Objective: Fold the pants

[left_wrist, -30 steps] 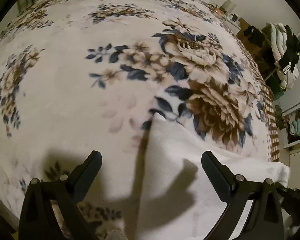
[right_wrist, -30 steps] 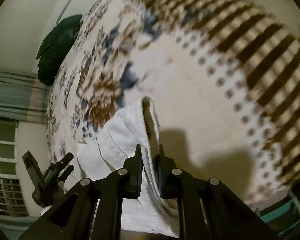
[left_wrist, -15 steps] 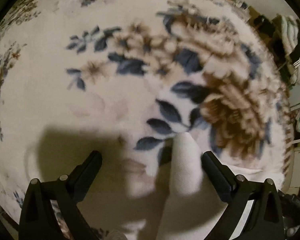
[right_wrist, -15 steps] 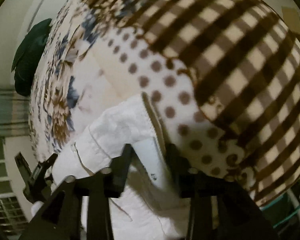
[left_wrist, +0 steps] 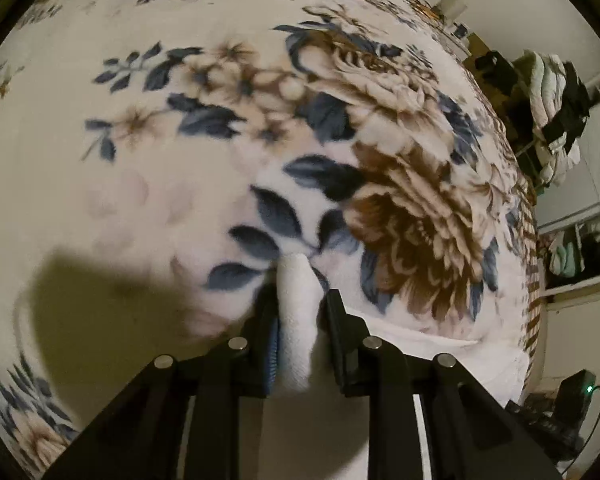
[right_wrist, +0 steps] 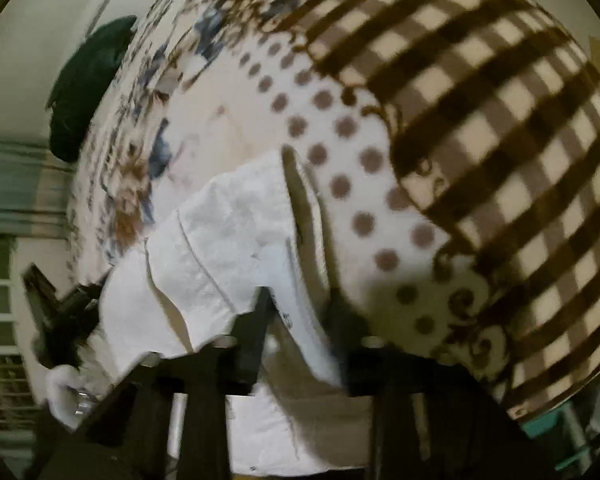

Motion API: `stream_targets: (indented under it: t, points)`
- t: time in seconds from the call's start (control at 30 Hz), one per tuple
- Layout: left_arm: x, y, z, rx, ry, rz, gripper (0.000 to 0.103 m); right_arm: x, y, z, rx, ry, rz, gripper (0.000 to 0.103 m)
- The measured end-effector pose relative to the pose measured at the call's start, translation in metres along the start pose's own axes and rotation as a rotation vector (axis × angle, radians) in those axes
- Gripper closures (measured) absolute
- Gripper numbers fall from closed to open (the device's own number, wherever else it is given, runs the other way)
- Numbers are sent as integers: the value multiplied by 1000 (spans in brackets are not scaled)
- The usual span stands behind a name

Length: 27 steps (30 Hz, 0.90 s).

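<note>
White pants [right_wrist: 236,240] lie on a floral blanket [left_wrist: 180,120] on a bed. In the left wrist view my left gripper [left_wrist: 300,300] is shut on a bunched end of the pants [left_wrist: 298,312], just above the blanket. In the right wrist view my right gripper [right_wrist: 300,304] has its fingers a little apart, with the waistband edge of the pants between them. I cannot tell if the fingers press the cloth. My left gripper [right_wrist: 56,320] also shows at the far left of that view, holding the other end.
The blanket turns dotted and checked [right_wrist: 480,140] near the bed edge. A dark green pillow [right_wrist: 88,80] lies at the far end. Shelves with clothes [left_wrist: 556,100] stand beyond the bed on the right.
My left gripper went from wide open to shut on the end of the pants. My right gripper's fingers parted from tightly shut and moved toward the checked border.
</note>
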<state>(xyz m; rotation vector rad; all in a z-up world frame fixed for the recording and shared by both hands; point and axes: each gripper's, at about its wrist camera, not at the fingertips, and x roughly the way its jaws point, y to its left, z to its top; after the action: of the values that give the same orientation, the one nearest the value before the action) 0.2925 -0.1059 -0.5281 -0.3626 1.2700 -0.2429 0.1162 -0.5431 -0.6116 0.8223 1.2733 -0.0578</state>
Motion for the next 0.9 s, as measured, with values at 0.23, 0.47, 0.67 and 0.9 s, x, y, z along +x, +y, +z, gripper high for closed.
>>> stream_targets:
  t: [0.23, 0.47, 0.67, 0.9]
  points:
    - [-15, -1, 9, -29, 61, -32, 80, -4, 5, 4, 66, 32, -24, 61]
    - [-75, -3, -40, 8, -9, 7, 17, -64, -8, -46, 181, -74, 113, 20]
    - [-46, 4, -99, -36, 118, 29, 15, -10, -32, -121, 401, 32, 273, 20]
    - [-22, 10, -128, -64, 144, -51, 14, 46, -19, -140, 430, -61, 455, 21]
